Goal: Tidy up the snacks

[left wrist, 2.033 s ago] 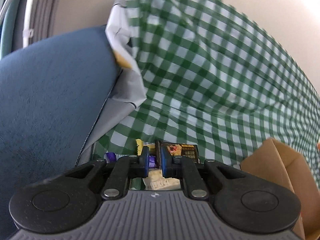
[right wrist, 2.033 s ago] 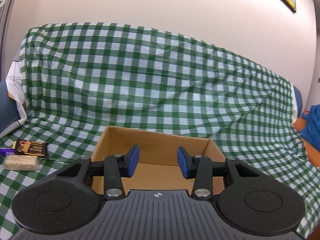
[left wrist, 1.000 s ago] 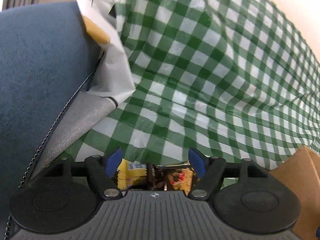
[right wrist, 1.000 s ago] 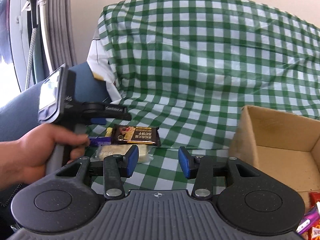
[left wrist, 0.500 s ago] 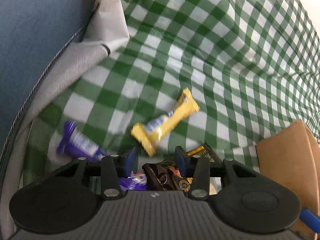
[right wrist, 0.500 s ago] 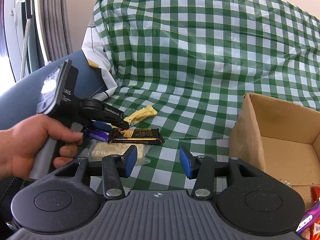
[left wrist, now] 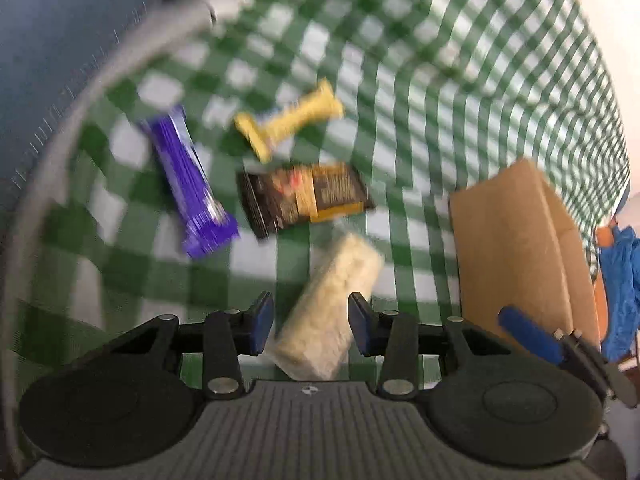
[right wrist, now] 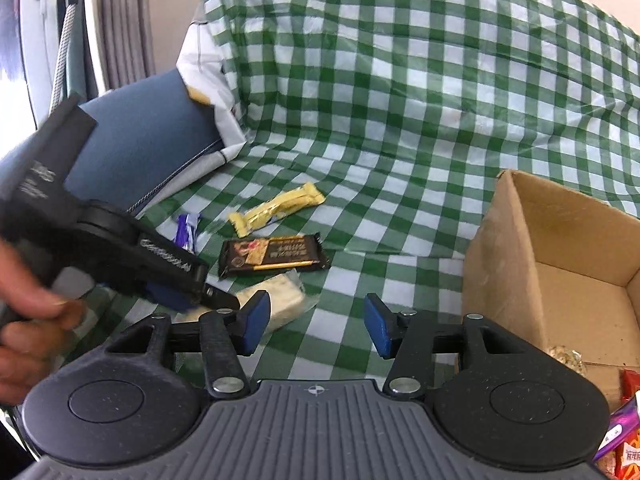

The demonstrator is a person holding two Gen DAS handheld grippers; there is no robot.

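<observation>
Several snacks lie on the green checked cloth: a pale rice-cake bar, a dark brown bar, a yellow bar and a purple bar. My left gripper is open, its jaws on either side of the near end of the pale bar, not closed on it. My right gripper is open and empty, above the cloth between the snacks and the cardboard box.
The box holds several packets at its near corner. A blue cushion and grey seat edge bound the left. The cloth rises up the sofa back behind. A blue cloth lies beyond the box.
My left gripper has pulled back and swung right, from over the dark bar to around the pale bar. The right gripper has edged closer to the snacks.
</observation>
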